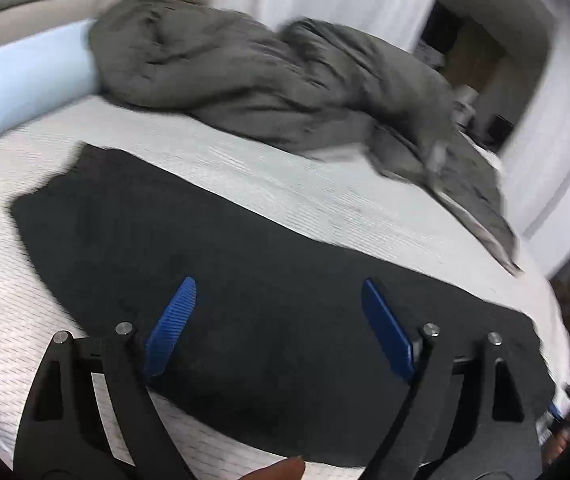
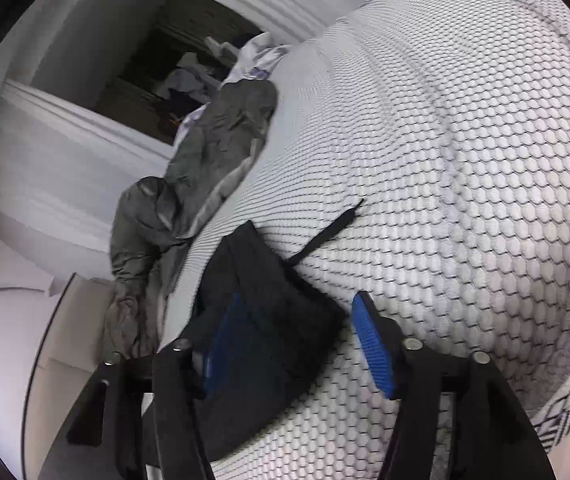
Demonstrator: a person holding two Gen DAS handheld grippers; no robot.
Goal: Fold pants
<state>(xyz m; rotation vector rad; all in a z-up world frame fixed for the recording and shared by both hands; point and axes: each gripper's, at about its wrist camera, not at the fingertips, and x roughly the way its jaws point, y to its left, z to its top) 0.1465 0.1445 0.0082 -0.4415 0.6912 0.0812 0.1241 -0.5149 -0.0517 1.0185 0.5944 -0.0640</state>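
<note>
The black pants (image 1: 189, 248) lie flat in a long strip across the white textured bed cover (image 1: 293, 188) in the left wrist view. My left gripper (image 1: 279, 286) hovers over them, open wide, with nothing between its blue pads (image 1: 173, 324). In the right wrist view an end of the pants (image 2: 269, 320) sits between the fingers of my right gripper (image 2: 297, 300). It drapes over the left pad, and a gap separates it from the right pad (image 2: 373, 348), so the gripper is open. A black drawstring (image 2: 331, 230) trails from the pants onto the bed cover (image 2: 465, 168).
A crumpled grey comforter (image 1: 269, 80) lies along the far side of the bed, beside a light blue pillow (image 1: 25, 88). The same comforter (image 2: 209, 148) hangs off the bed edge in the right wrist view. A patterned cloth (image 2: 569, 404) shows at the lower right. A person's fingertip (image 1: 285, 470) is at the bottom edge.
</note>
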